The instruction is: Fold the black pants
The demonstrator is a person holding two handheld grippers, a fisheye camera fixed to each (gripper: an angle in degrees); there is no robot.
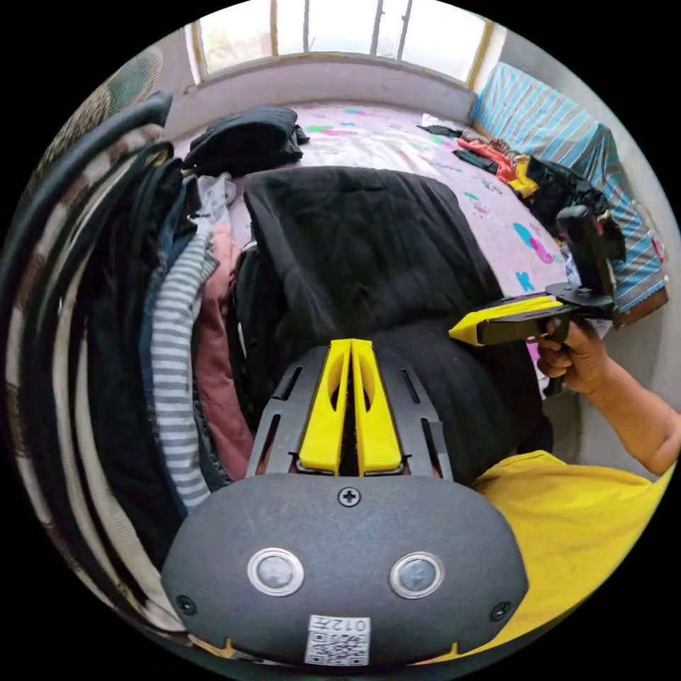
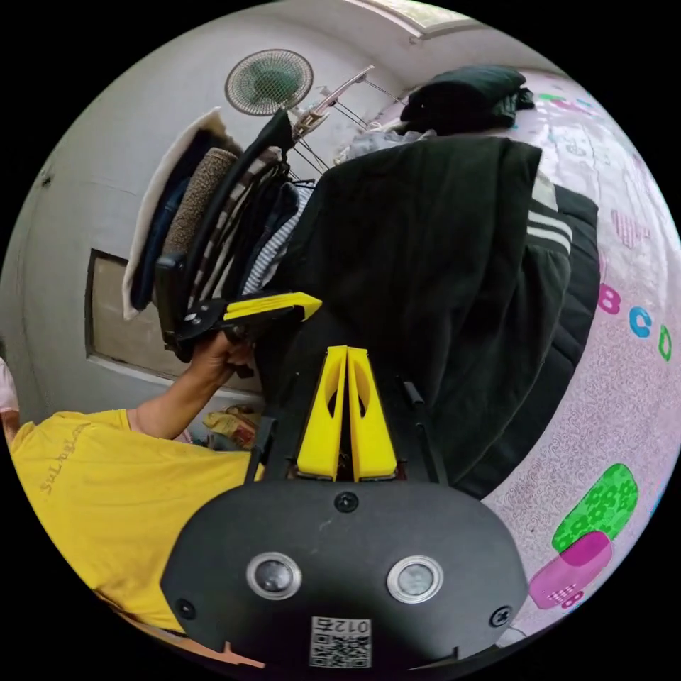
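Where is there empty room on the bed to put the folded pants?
Bare pink sheet lies between the black pants and the window wall, and beside the pants near the letter prints. It is crowded by the hanging clothes, the dark pile and the clothes heap.

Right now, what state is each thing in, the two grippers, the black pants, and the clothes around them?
left gripper: jaws shut, holding nothing
right gripper: jaws shut, holding nothing
black pants: folded over, lying on the bed
hanging clothes: draped on a rack
black garment: folded, by the window
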